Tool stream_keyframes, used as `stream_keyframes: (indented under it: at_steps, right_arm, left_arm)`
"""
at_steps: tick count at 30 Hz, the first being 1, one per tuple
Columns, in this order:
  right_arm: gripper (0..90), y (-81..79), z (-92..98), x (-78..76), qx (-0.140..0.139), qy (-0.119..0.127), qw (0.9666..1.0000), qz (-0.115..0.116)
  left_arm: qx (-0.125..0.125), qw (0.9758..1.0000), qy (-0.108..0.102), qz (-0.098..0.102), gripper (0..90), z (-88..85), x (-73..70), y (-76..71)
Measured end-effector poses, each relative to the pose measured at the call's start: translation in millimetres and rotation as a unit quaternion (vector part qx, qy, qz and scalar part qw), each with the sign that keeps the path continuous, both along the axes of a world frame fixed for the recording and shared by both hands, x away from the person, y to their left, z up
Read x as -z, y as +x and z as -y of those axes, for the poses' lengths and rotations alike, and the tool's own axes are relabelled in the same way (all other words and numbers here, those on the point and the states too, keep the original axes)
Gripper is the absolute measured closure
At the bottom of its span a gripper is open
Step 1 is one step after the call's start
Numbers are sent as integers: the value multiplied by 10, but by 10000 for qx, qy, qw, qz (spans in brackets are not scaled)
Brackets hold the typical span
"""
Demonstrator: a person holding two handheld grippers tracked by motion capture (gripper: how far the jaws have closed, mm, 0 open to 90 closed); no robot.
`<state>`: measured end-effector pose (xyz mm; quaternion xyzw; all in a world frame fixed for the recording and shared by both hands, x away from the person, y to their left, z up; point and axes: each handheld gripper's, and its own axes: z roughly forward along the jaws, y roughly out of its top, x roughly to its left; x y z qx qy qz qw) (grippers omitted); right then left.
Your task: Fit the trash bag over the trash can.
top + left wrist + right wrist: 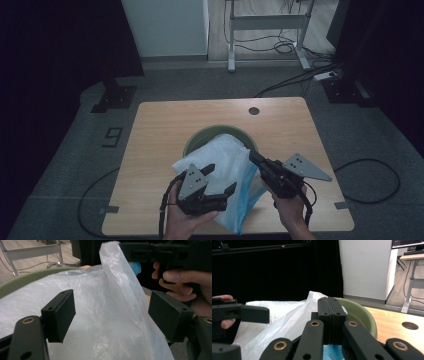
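A white see-through plastic bag (220, 150) with a blue underside lies draped over a green bowl (200, 135) in the middle of the wooden table (160, 130). My left gripper (221, 177) is open at the bag's near edge. In the left gripper view the bag (105, 315) hangs between the wide-apart jaws of the left gripper (112, 315), and no pad presses on it. My right gripper (251, 155) is shut on the bag's right edge. In the right gripper view its closed tips (328, 300) pinch a raised fold of the bag (287, 317) in front of the bowl (362, 315).
A round cable hole (254, 110) sits near the table's far edge. Bare wood lies left and right of the bowl. Beyond the table are a desk frame (267, 22), floor cables and dark curtains. The other hand's gripper (150, 250) holds the bag's top corner.
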<state>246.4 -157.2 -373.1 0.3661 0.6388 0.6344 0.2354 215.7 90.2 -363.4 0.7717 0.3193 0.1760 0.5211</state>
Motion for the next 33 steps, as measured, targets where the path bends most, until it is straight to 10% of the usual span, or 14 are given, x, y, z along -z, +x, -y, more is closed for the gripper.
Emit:
stream_keyframes:
  at_steps: [7, 18, 26, 33]
  right_arm:
    - [881, -1, -4, -4, 0, 22, 10000, -3]
    - [789, -12, 30, -13, -98, 126, 9998, 81]
    - [465, -179, 146, -27, 54, 144, 9992, 379]
    - [423, -283, 234, 102, 20, 54, 9993, 359]
  left_arm:
    - [-53, 9999, 148, 16, 308, 61, 68, -6]
    - [299, 9995, -57, -74, 863, 10, 97, 89]
    - [157, 9988, -458, -84, 898, -140, 16, 222]
    - [97, 9954, -947, -71, 898, -317, -89, 290]
